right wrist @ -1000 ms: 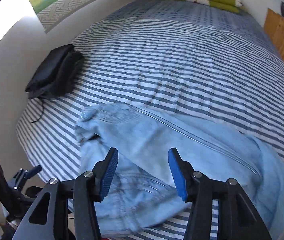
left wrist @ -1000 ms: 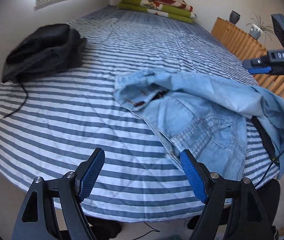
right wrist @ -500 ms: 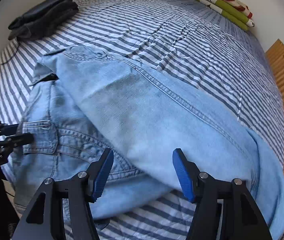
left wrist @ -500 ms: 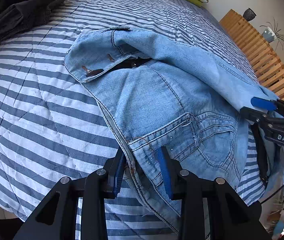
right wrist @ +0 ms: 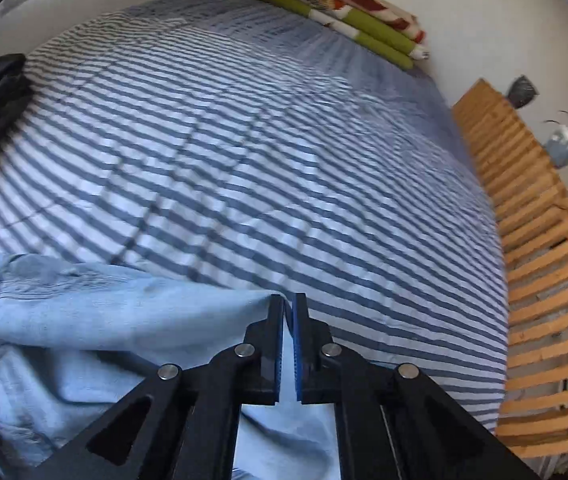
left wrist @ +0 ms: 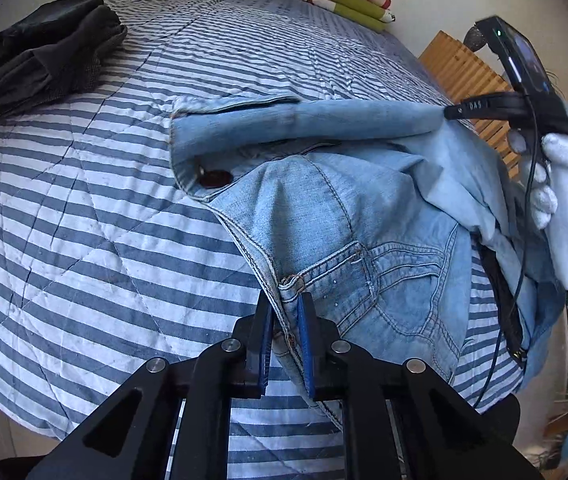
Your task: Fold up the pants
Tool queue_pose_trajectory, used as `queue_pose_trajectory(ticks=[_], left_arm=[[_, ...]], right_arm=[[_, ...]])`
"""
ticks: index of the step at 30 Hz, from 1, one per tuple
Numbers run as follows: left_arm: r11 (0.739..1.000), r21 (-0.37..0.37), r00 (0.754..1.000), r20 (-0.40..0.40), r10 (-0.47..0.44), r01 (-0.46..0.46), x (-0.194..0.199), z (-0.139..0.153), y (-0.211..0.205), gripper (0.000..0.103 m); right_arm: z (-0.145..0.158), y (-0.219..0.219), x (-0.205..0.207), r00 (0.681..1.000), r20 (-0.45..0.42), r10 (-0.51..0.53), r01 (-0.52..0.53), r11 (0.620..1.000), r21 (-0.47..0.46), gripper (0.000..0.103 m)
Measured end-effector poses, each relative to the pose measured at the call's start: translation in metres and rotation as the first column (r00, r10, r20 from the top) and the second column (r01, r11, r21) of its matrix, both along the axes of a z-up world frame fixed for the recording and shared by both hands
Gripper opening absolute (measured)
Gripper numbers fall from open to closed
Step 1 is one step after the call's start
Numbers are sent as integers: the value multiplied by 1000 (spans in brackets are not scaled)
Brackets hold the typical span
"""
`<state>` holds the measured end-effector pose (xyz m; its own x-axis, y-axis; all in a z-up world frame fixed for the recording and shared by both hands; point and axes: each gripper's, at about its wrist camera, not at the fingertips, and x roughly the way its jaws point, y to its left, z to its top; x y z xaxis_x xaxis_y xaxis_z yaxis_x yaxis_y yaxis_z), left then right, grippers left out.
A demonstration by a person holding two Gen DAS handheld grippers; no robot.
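Blue-padded fingers (left wrist: 305, 332) of the left gripper (left wrist: 284, 332) are closing on the edge of the jeans (left wrist: 324, 216), pinching the stitched side seam just below the waistband and beside a back pocket. The right gripper (right wrist: 288, 336) has its fingers (right wrist: 278, 344) closing too, nearly pressed together, with a pale fold of the jeans caught at the tips; in the left wrist view that gripper lifts a long fold of denim up off the bed. A hand in a white glove (left wrist: 564, 200) holds it. The jeans lie crumpled near the front edge of the bed (left wrist: 84, 220), on its blue and white striped cover, waistband open toward the middle. Dark clothing (left wrist: 36, 56) sits well apart at the far left of the bed. Folded green, red and white blankets (right wrist: 340, 8) lie at the far end, against the wall. Wooden slats (right wrist: 532, 240) run along the right side of the bed.
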<state>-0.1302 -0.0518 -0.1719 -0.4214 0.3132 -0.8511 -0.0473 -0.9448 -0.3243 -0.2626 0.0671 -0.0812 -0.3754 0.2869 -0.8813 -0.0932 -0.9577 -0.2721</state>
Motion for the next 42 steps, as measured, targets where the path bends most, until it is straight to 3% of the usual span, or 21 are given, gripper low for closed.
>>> queue_pose_trajectory(ticks=[1, 2, 3, 6, 8, 10, 13, 15, 17, 19, 20, 22, 23, 26, 29, 31, 32, 33, 38, 40, 42], left_arm=[[1000, 0, 1000, 0, 3, -3, 2, -2, -1, 13], [1000, 9, 1000, 3, 14, -14, 4, -5, -3, 13], [999, 22, 1000, 8, 26, -26, 7, -8, -6, 14], [997, 55, 999, 24, 43, -45, 17, -15, -12, 25], [995, 95, 1000, 15, 27, -28, 26, -15, -11, 52], [994, 106, 1000, -1, 5, -5, 37, -14, -4, 57], [996, 91, 1000, 7, -13, 12, 43, -19, 13, 56], [998, 63, 1000, 22, -17, 16, 43, -27, 23, 41], [1000, 23, 1000, 16, 8, -8, 44, -29, 26, 17], [998, 53, 1000, 24, 20, -21, 42, -30, 19, 14], [997, 71, 999, 29, 27, -29, 42, -29, 13, 12], [995, 100, 999, 36, 24, -28, 39, -29, 3, 11], [994, 104, 999, 32, 26, -29, 38, -27, -1, 10], [992, 128, 1000, 2, 17, -17, 40, -16, -11, 10], [992, 127, 1000, -26, 17, -13, 44, -7, -21, 10], [992, 127, 999, -30, 15, -11, 49, -5, -27, 10], [992, 129, 1000, -28, 13, -9, 51, -7, -25, 10], [991, 131, 1000, -24, 10, -6, 55, -9, -24, 10], [991, 133, 1000, 2, 9, -9, 66, -18, -20, 9], [992, 122, 1000, 14, 17, -19, 70, -20, -21, 1], [991, 129, 999, 26, 26, -29, 74, -22, -24, 1]], right_arm=[[3, -11, -4, 998, 20, 54, -52, 994, -95, 21], [8, -26, -5, 993, 17, 121, -116, 977, -178, 43], [13, -48, -4, 983, -4, 184, -181, 963, -202, 56], [6, -116, -8, 924, 0, 382, -375, 908, -186, 65], [-14, -153, -13, 875, 46, 483, -468, 866, -177, 74], [-39, -181, -22, 846, 97, 525, -516, 850, -106, 74], [-69, -195, -42, 840, 164, 517, -517, 855, -48, 76], [-77, -191, -53, 850, 165, 501, -498, 865, -62, 78], [-84, -187, -58, 866, 170, 471, -463, 882, -83, 76], [-90, -183, -56, 878, 169, 448, -431, 893, -130, 55], [-91, -183, -56, 874, 169, 455, -427, 886, -180, 31], [-84, -188, -51, 883, 142, 448, -434, 893, -121, 15], [-79, -187, -50, 895, 132, 427, -421, 904, -74, 0], [-46, -168, -52, 934, 44, 354, -346, 929, -134, 0], [-17, -152, -55, 916, -14, 400, -394, 894, -216, 2], [-19, -147, -60, 896, 45, 441, -412, 866, -281, 30], [-23, -148, -61, 881, 69, 468, -426, 848, -316, 62], [-25, -150, -57, 866, 68, 495, -448, 830, -331, 68], [-51, -193, -26, 786, 132, 604, -559, 786, -265, 68], [-72, -206, -20, 771, 182, 611, -577, 790, -209, 68], [-90, -213, -18, 776, 214, 593, -577, 805, -138, 68]])
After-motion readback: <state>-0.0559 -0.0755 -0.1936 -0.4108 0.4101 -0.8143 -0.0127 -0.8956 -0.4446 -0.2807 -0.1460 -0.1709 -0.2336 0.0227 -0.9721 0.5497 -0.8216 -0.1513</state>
